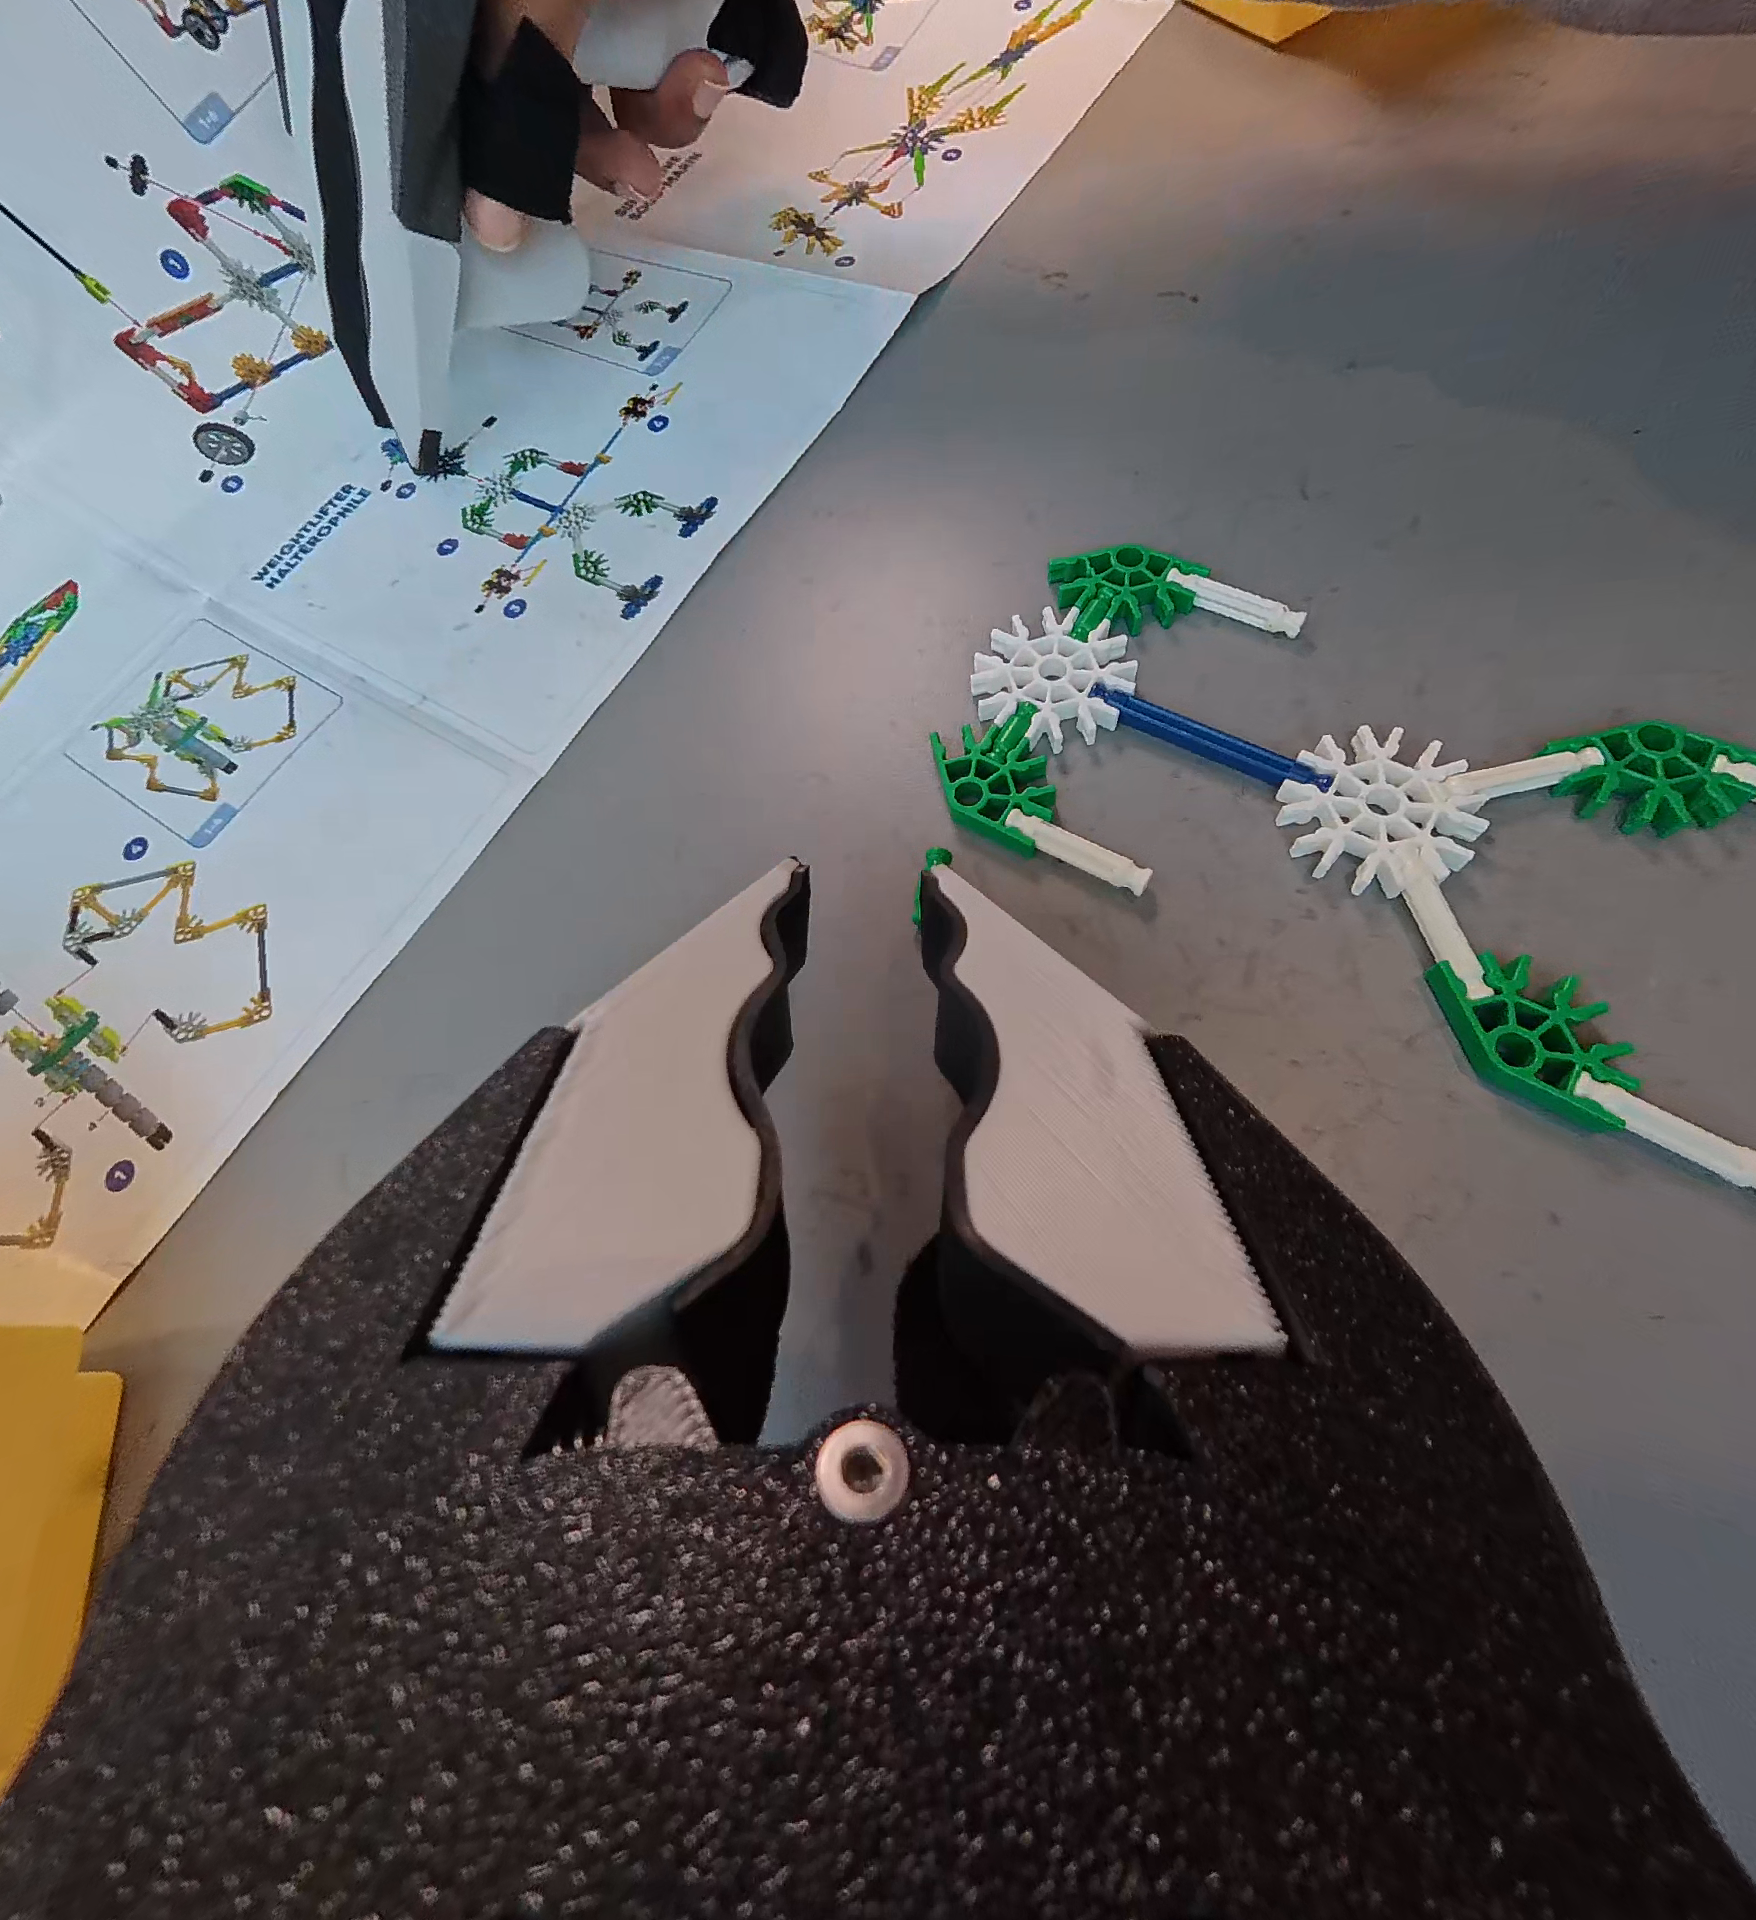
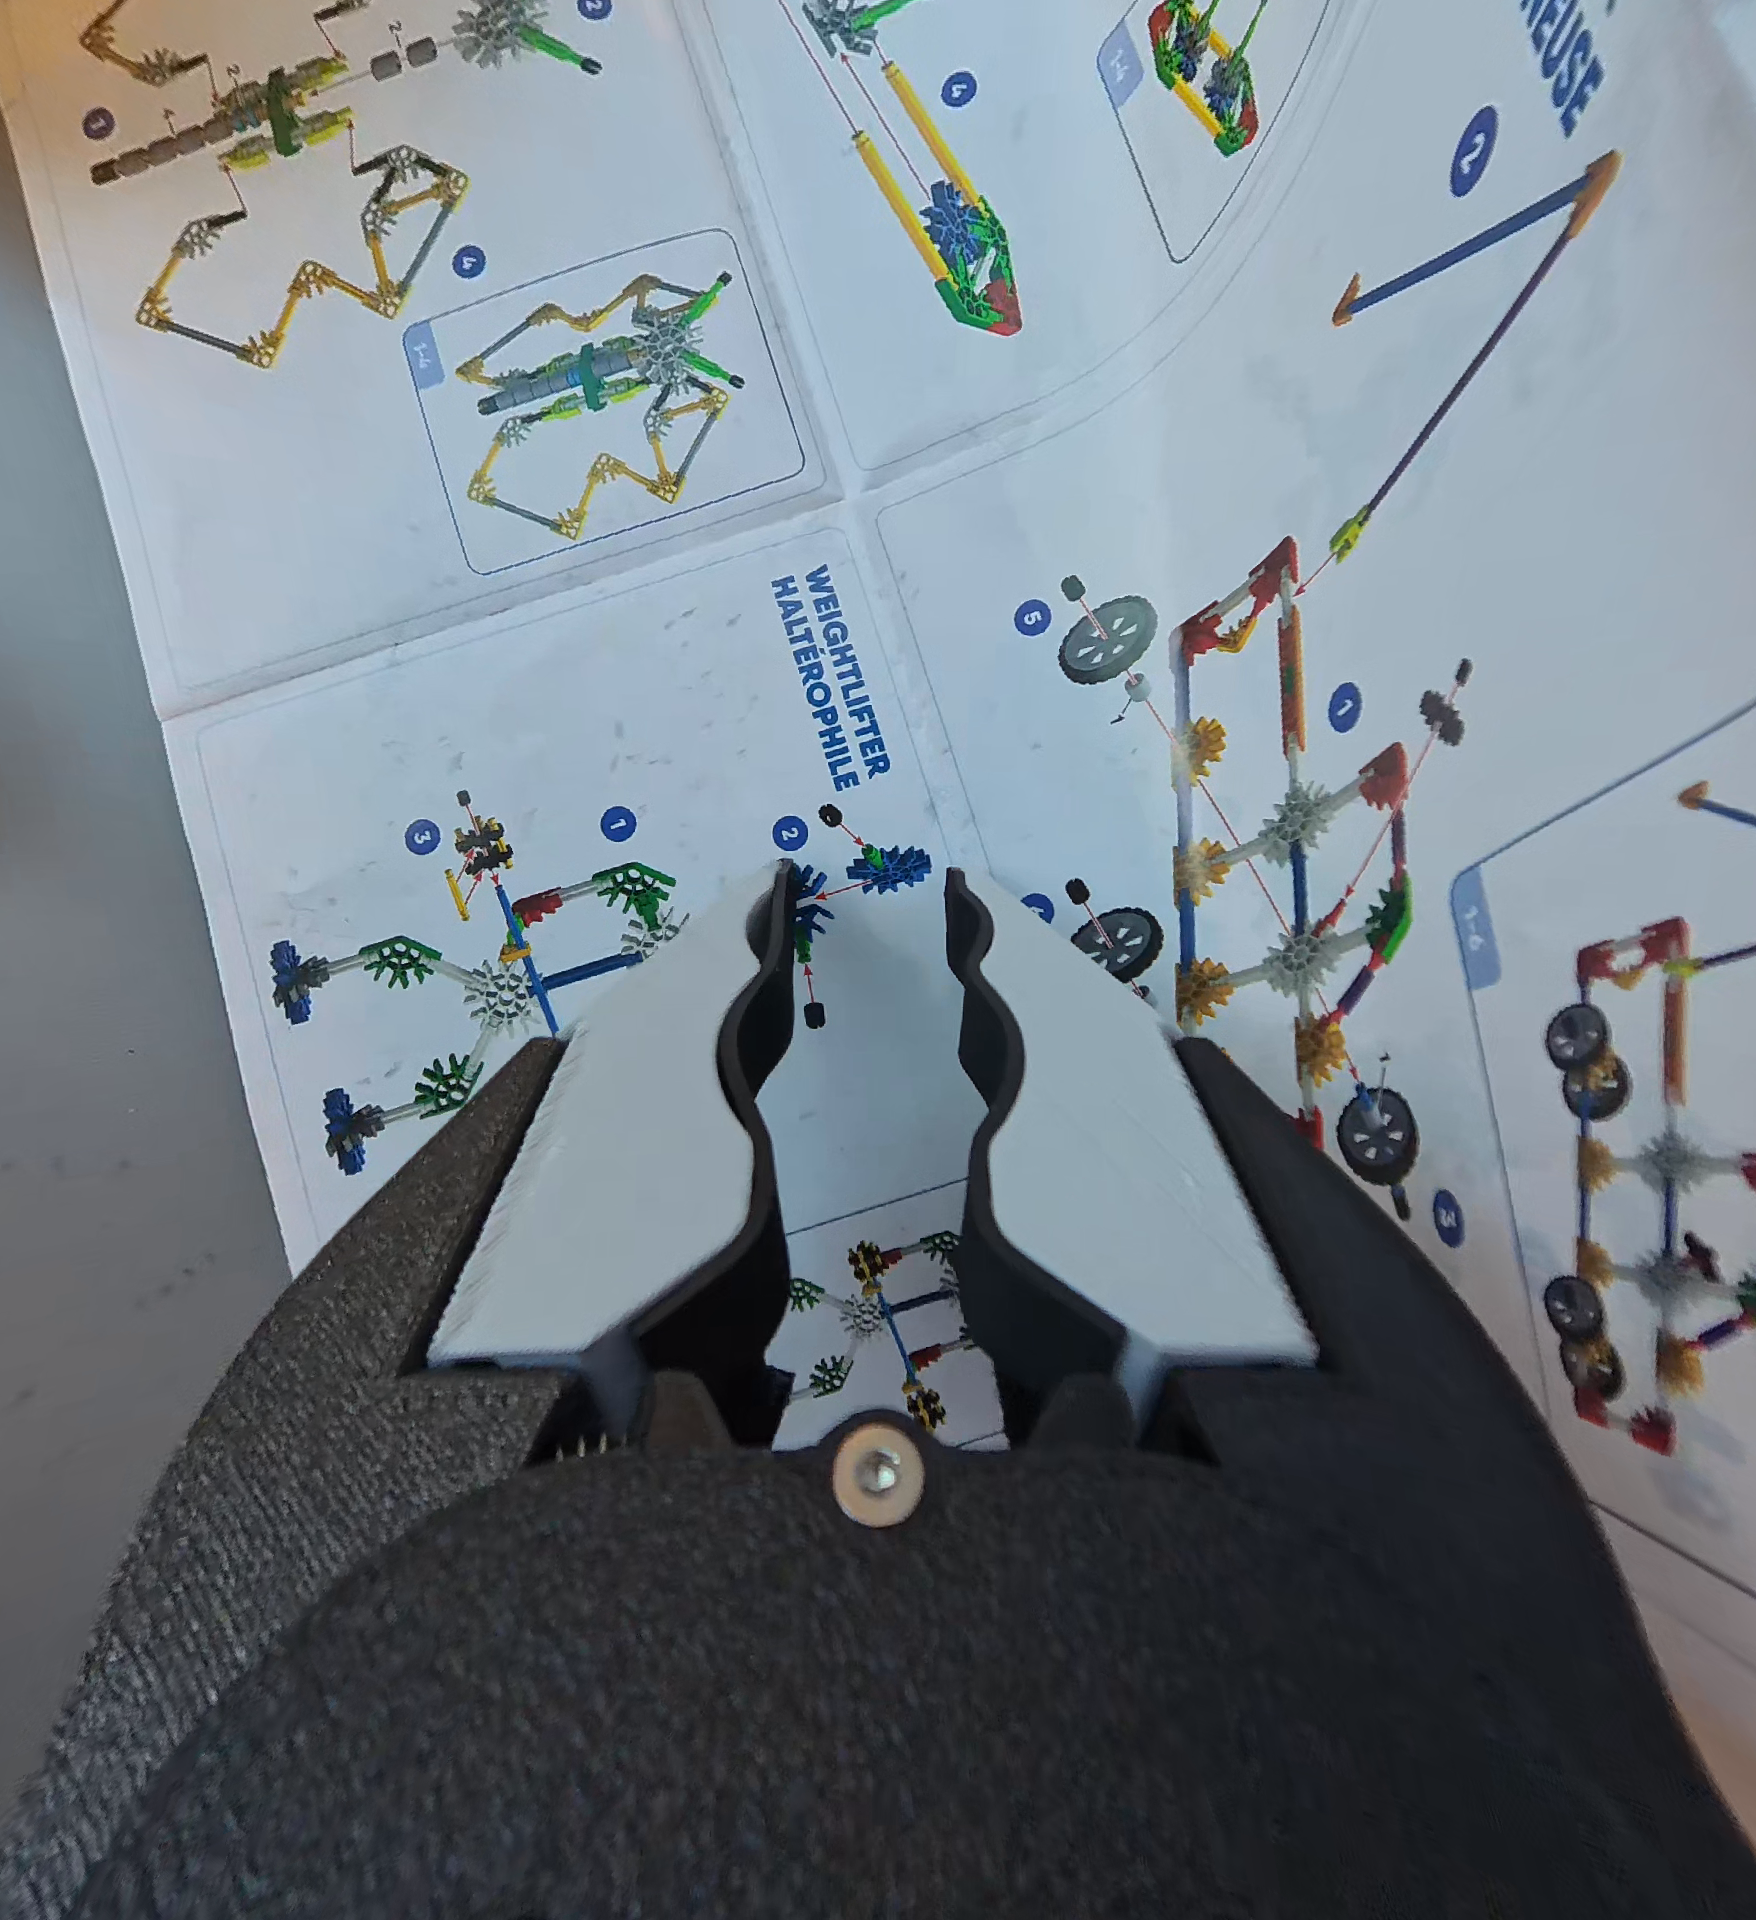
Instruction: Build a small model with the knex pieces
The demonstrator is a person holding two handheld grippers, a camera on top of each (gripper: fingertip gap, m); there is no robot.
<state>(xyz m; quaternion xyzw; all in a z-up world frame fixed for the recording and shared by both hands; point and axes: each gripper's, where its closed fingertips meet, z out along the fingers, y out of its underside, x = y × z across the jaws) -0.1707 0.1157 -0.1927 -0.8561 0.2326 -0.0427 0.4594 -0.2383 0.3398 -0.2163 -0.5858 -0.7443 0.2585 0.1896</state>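
My left gripper (image 1: pixel 863 883) is open and empty above the grey table (image 1: pixel 1269 364). A small green piece (image 1: pixel 931 862) peeks out beside its right fingertip. To the right lies a flat assembly (image 1: pixel 1373 800): two white snowflake connectors joined by a blue rod (image 1: pixel 1206 743), with several green connectors and white rods branching off. My right gripper (image 2: pixel 869 883) is open and empty, pointing down at the printed instruction sheet (image 2: pixel 593 675). It also shows in the left wrist view (image 1: pixel 427 457), held by a hand, its tip touching the sheet.
The instruction sheet (image 1: pixel 386 675) covers the table's left part in the left wrist view. A yellow box (image 1: pixel 1 1507) sits at the lower left, and another yellow edge (image 1: pixel 1258 16) shows at the top right. Grey table (image 2: pixel 22 935) shows left of the sheet. Across from one pair of fingers to the other is roughly 25 cm. Between my left fingertips and the blue rod (image 1: pixel 1206 743) there is roughly 7 cm.
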